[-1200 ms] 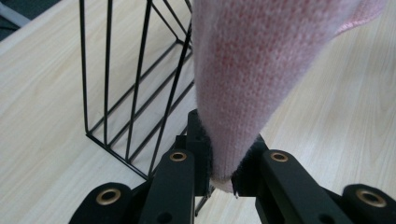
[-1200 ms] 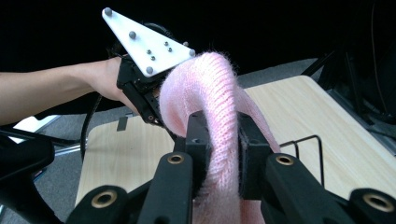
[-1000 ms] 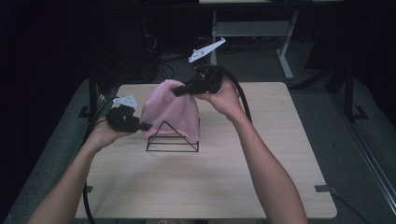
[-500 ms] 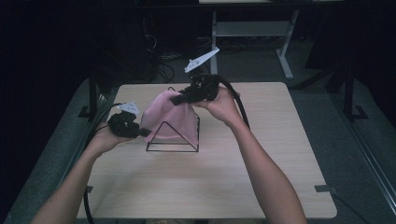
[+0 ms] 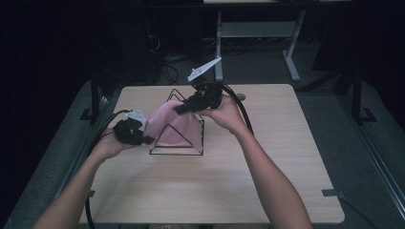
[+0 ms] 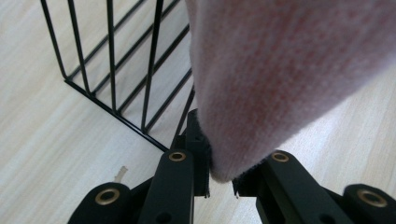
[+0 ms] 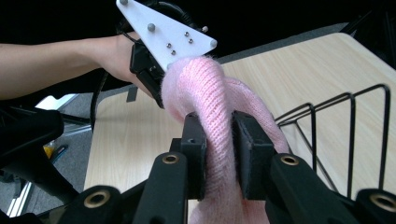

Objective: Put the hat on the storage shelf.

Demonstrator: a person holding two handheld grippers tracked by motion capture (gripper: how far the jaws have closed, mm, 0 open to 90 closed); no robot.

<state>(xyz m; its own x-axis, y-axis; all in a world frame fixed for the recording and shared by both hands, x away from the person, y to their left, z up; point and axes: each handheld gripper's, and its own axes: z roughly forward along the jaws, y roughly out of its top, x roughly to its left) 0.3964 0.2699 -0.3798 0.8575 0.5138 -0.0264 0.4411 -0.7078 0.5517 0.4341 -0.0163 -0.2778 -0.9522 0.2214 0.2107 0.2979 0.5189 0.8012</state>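
A pink knitted cloth hangs over the front of a black wire rack on the wooden table. My left gripper is shut on the cloth's lower left corner, close to the tabletop. In the left gripper view the jaws pinch the cloth's tip beside the rack's bars. My right gripper is shut on the cloth's top edge above the rack. The right gripper view has the knit bunched between the pads, with the rack at the right.
The rack stands a little left of the table's middle, with bare wood in front and to the right. Black cables trail from both grippers. A grey metal stand is on the dark floor beyond the table's far edge.
Both hands have come down with the cloth. The cloth now sits lower on the rack, and the rack's rear wires show above it.
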